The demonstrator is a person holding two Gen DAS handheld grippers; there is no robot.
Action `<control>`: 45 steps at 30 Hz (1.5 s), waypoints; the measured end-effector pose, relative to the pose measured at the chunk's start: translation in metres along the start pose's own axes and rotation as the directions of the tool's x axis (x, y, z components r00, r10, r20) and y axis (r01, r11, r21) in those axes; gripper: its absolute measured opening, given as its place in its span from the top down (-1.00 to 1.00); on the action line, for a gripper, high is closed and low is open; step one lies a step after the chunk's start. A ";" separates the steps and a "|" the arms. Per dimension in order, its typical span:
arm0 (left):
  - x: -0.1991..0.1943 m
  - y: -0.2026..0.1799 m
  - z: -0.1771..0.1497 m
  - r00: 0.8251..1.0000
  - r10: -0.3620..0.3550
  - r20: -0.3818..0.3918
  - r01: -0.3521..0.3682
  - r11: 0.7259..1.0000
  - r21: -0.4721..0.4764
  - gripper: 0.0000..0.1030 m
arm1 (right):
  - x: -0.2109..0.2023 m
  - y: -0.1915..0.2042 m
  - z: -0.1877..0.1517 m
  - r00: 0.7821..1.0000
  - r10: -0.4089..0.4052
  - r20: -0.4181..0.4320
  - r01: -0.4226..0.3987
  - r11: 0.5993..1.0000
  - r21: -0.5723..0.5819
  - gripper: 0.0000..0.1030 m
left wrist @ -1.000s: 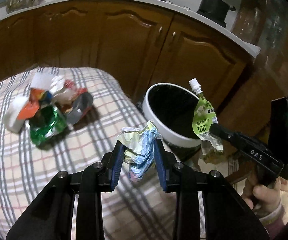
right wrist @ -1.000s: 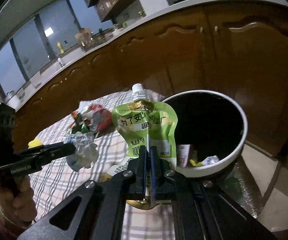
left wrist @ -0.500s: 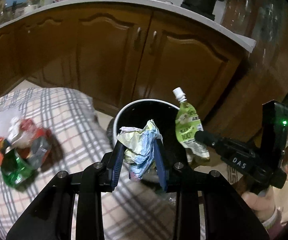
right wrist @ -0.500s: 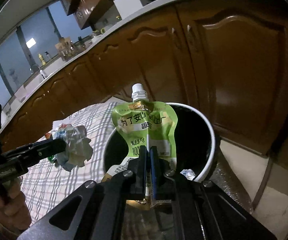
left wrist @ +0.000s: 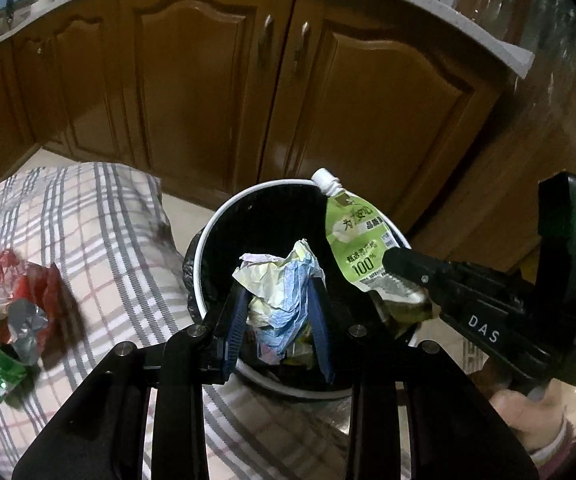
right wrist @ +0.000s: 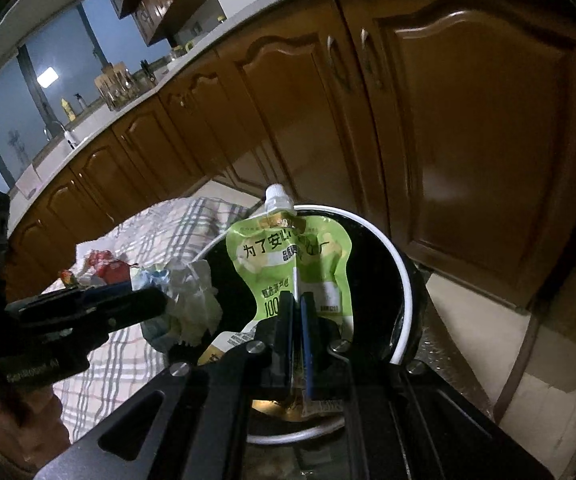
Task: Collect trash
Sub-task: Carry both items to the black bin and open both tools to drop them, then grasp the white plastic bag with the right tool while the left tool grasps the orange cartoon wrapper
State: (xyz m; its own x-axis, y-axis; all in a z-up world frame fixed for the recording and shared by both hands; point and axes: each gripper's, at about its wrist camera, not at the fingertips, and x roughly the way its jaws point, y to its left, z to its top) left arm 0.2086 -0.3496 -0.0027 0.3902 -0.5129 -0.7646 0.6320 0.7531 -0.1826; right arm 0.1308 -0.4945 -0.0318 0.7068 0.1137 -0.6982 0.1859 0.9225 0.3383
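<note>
My left gripper point(left wrist: 277, 292) is shut on a crumpled blue and yellow wrapper point(left wrist: 283, 292) and holds it above the black bin with a white rim point(left wrist: 207, 236). My right gripper point(right wrist: 296, 300) is shut on a green spouted drink pouch point(right wrist: 288, 256), upright over the same bin point(right wrist: 406, 280). The pouch point(left wrist: 354, 244) and right gripper point(left wrist: 404, 264) show at the right of the left wrist view. The left gripper point(right wrist: 159, 300) with its wrapper point(right wrist: 191, 300) shows at the left of the right wrist view. Some trash lies in the bin.
A pile of red, silver and green wrappers point(left wrist: 11, 312) lies on the plaid-covered table point(left wrist: 107, 232) left of the bin. Brown kitchen cabinets point(left wrist: 207, 80) stand close behind the bin. Tiled floor point(right wrist: 528, 380) lies to its right.
Both grippers have moved from beside the bin to directly over its opening, each still holding its trash. The wrapper pile now sits further left in the left wrist view.
</note>
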 end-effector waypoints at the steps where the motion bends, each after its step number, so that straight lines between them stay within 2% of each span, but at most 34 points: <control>1: 0.001 0.000 0.000 1.000 0.000 -0.004 0.000 1.000 0.001 0.44 | 0.002 -0.001 0.001 1.000 -0.001 -0.005 0.001 1.000 0.002 0.93; 3: 0.006 -0.001 0.002 1.000 0.004 -0.014 -0.004 1.000 0.004 0.42 | 0.006 -0.002 0.001 1.000 -0.003 -0.013 0.003 1.000 0.001 0.93; 6: 0.012 -0.001 0.002 0.999 0.011 -0.031 -0.011 1.000 0.004 0.30 | 0.012 -0.003 0.002 1.000 -0.004 -0.026 0.004 1.000 -0.002 0.93; 9: 0.012 0.000 0.002 1.000 0.008 -0.029 -0.008 1.000 -0.009 0.01 | 0.016 -0.004 0.004 1.000 -0.005 -0.031 0.005 1.000 -0.006 0.78; 11: 0.008 0.001 0.000 1.000 0.004 -0.021 -0.005 1.000 -0.018 -0.08 | 0.015 -0.005 0.004 0.999 0.004 -0.033 -0.004 1.000 0.007 0.55; 13: 0.000 0.006 -0.004 1.000 -0.006 -0.008 0.006 0.999 -0.033 -0.16 | 0.011 -0.008 0.004 1.000 0.020 -0.015 -0.020 1.000 0.019 0.01; 17: -0.020 0.018 -0.020 0.999 -0.011 0.030 0.013 0.998 -0.069 -0.31 | -0.001 -0.006 -0.001 0.999 0.045 0.021 -0.046 0.998 0.032 -0.12; 19: -0.032 0.027 -0.034 0.999 -0.003 0.047 0.007 0.996 -0.094 -0.33 | -0.009 -0.002 -0.006 0.998 0.054 0.042 -0.056 0.998 0.037 -0.33; 22: -0.049 0.044 -0.056 0.998 0.020 0.065 -0.010 0.990 -0.139 -0.36 | -0.018 0.008 -0.015 0.995 0.069 0.065 -0.072 0.997 0.038 -0.48; 31: -0.098 0.108 -0.114 0.989 0.111 0.097 -0.081 0.959 -0.272 -0.37 | -0.029 0.058 -0.044 0.986 0.160 0.050 -0.160 0.987 -0.004 -0.76; 39: -0.132 0.163 -0.145 0.972 0.211 0.105 -0.161 0.920 -0.356 -0.37 | -0.010 0.105 -0.054 0.973 0.233 -0.011 -0.233 0.971 -0.047 -0.78; 45: -0.144 0.194 -0.152 0.964 0.242 0.108 -0.178 0.894 -0.411 -0.37 | 0.008 0.135 -0.056 0.964 0.260 -0.052 -0.263 0.962 -0.075 -0.78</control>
State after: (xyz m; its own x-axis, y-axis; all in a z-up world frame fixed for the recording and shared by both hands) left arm 0.1730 -0.0668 -0.0220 0.6017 -0.3572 -0.7144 0.2208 0.9340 -0.2811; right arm 0.1234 -0.3487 -0.0273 0.6941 0.3684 -0.6184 -0.0586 0.8851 0.4616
